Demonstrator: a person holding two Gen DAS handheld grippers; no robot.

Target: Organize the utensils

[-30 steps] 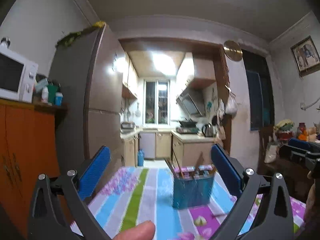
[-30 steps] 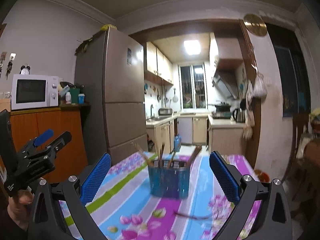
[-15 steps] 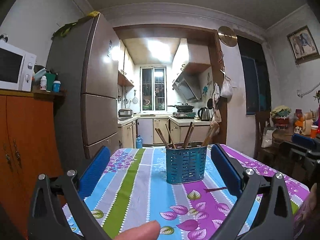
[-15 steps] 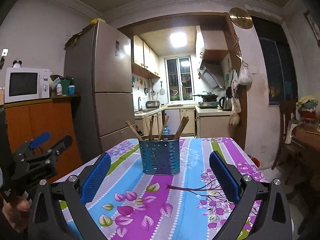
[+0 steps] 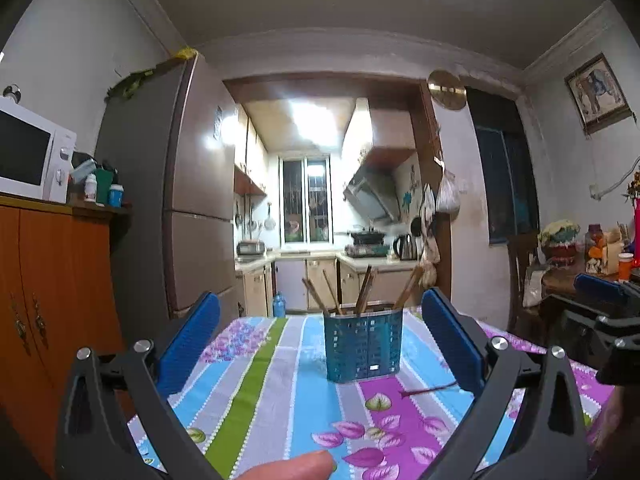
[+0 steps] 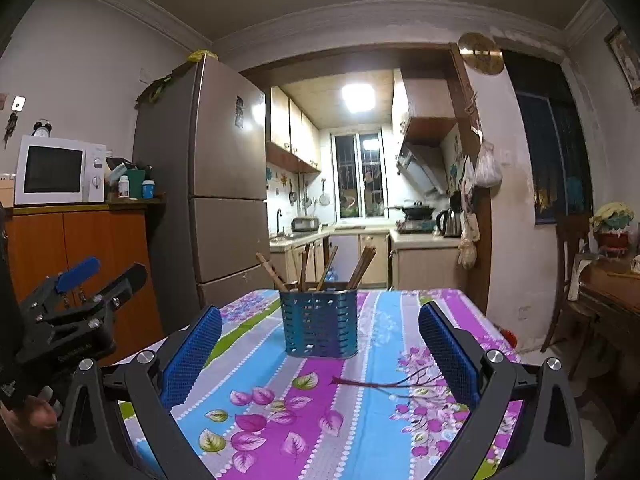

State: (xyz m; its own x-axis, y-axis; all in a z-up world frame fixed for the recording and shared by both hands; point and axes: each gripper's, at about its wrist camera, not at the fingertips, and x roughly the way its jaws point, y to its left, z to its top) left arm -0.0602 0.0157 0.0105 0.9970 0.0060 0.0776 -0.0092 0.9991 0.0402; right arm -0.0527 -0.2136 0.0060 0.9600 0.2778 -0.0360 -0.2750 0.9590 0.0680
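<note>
Both tongs, left point(image 5: 320, 340) and right point(image 6: 320, 350), remain spread wide and empty, holder point(image 6: 319, 323) now sitting slightly nearer.

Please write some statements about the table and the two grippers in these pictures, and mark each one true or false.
1. The blue holder stands upright on the tablecloth. True.
2. One chopstick lies loose on the cloth. True.
3. The right gripper clamps that chopstick. False: it is open and holds nothing.
4. The holder is empty. False: several chopsticks stand in it.
5. The left gripper is open. True.
</note>
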